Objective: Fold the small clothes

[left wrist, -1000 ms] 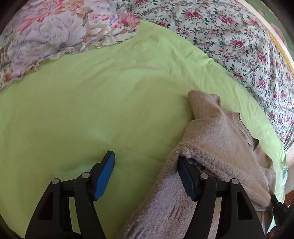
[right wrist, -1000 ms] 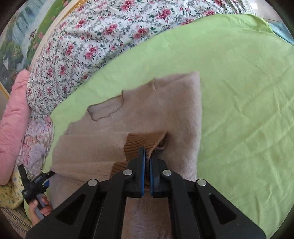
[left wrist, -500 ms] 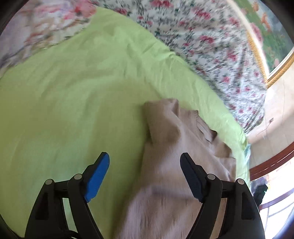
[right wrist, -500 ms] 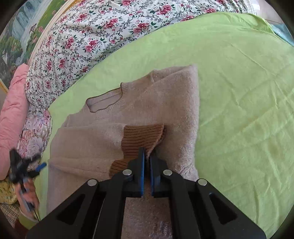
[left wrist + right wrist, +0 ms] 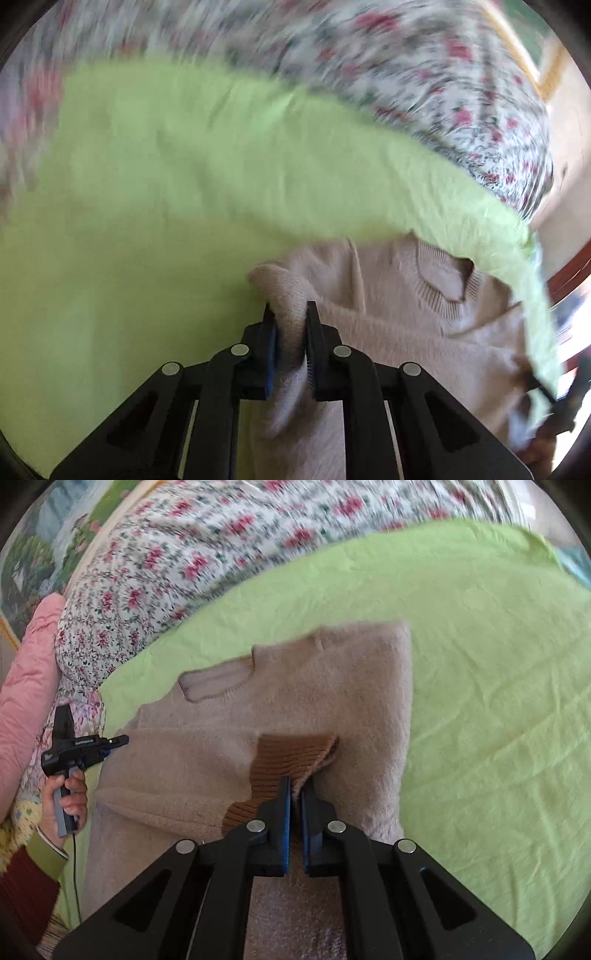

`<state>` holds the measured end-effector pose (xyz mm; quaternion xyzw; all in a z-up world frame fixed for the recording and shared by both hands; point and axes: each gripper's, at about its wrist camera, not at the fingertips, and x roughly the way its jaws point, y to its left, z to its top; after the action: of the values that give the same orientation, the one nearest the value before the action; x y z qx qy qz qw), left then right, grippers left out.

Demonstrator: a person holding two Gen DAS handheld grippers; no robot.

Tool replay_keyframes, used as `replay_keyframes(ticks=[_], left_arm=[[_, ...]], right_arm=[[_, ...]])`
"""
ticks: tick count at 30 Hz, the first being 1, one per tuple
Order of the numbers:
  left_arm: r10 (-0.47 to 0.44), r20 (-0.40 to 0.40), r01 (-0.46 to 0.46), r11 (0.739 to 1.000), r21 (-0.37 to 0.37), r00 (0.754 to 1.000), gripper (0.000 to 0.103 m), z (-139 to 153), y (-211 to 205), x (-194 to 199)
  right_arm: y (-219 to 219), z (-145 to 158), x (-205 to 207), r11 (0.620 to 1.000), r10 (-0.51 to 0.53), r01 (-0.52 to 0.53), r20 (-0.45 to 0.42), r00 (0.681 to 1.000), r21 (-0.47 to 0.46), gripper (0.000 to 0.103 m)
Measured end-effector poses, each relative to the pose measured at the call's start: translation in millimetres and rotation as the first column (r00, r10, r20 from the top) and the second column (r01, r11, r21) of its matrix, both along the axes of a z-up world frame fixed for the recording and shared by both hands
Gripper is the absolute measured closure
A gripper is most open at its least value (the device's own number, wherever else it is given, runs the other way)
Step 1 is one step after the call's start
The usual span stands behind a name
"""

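Lying on a green sheet (image 5: pixel 498 701), a beige sweater (image 5: pixel 351 686) is pinched by both grippers: left gripper (image 5: pixel 290 325) closed on a folded edge, right gripper (image 5: pixel 294 794) closed on the brown cuff (image 5: pixel 291 753). Uneven pulling could bunch the fold.

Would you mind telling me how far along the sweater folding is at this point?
Done: one side of the sweater is folded inward, giving a straight edge, and it lies on the green sheet. In hand: the right gripper pinches the fabric beside the brown cuff over the body, and the left gripper clamps a fold of the sweater. Left: the other side and the final fold; the neckline is still exposed.
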<state>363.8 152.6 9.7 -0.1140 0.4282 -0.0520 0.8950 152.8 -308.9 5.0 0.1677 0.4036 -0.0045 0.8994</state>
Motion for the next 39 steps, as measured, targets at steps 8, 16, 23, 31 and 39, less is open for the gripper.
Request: replay_keyframes(ticks=[8, 16, 23, 31, 39], left_arm=[[0.02, -0.038, -0.015, 0.989, 0.149, 0.999, 0.09, -25, -3, 18], [0.114, -0.003, -0.114, 0.992, 0.056, 0.993, 0.085, -5, 29, -33], [0.118, -0.013, -0.119, 0.992, -0.03, 0.993, 0.086, -7, 26, -120], [0.115, -0.039, -0.117, 0.992, -0.044, 0.993, 0.085, -19, 13, -215], [0.12, -0.055, -0.122, 0.992, -0.032, 0.991, 0.073, -23, 0, -298]], right_arm=[[2, -11, 8, 1.0, -0.009, 0.008, -0.069, 0.998, -0.018, 0.097], [-1, 12, -19, 0.999, -0.031, 0.032, -0.048, 0.998, 0.005, 0.096], [5, 22, -55, 0.999, -0.038, 0.039, -0.048, 0.998, 0.004, 0.096], [12, 27, -102, 0.999, -0.046, 0.047, -0.065, 0.997, 0.013, 0.096], [26, 29, -146, 0.999, -0.034, 0.037, -0.086, 0.996, 0.03, 0.092]])
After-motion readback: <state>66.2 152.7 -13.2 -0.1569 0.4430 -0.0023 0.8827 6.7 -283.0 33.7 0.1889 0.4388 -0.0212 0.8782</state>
